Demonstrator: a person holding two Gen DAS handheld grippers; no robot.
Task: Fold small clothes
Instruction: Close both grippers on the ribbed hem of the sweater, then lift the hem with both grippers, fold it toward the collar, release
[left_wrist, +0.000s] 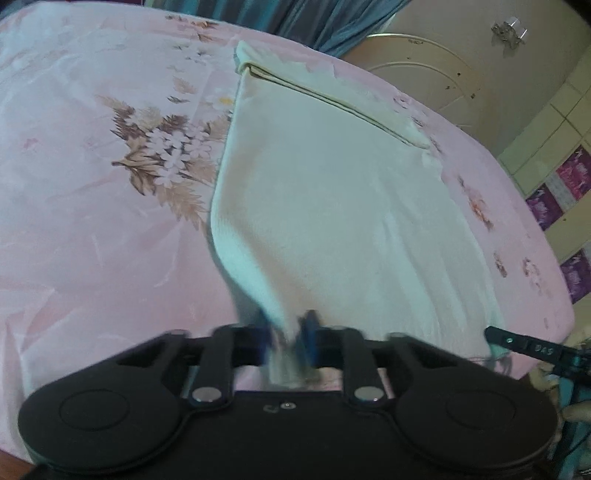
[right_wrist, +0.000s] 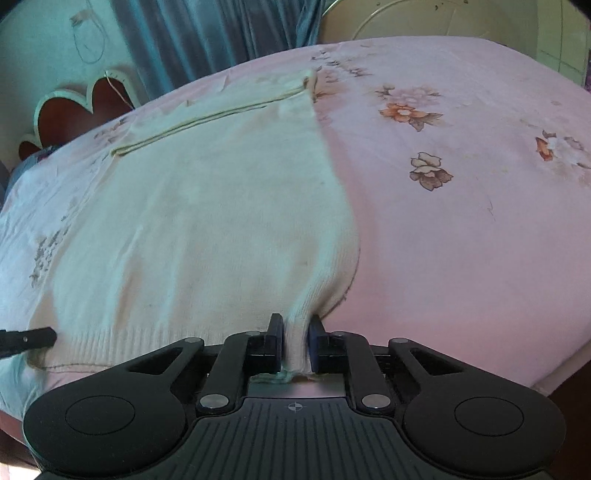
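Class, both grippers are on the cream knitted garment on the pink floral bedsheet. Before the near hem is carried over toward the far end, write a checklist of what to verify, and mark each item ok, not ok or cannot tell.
1. Left gripper has its jaws shut on the cream knitted garment: ok.
2. Right gripper has its jaws shut on the ribbed near hem: ok.
3. Both grips are at the near corners: ok.
4. Far folded edge lies flat on the pink floral bedsheet: ok.
5. Garment body is free of wrinkles: not ok, ripples run toward each grip.
6. Both layers are caught in each grip: cannot tell.
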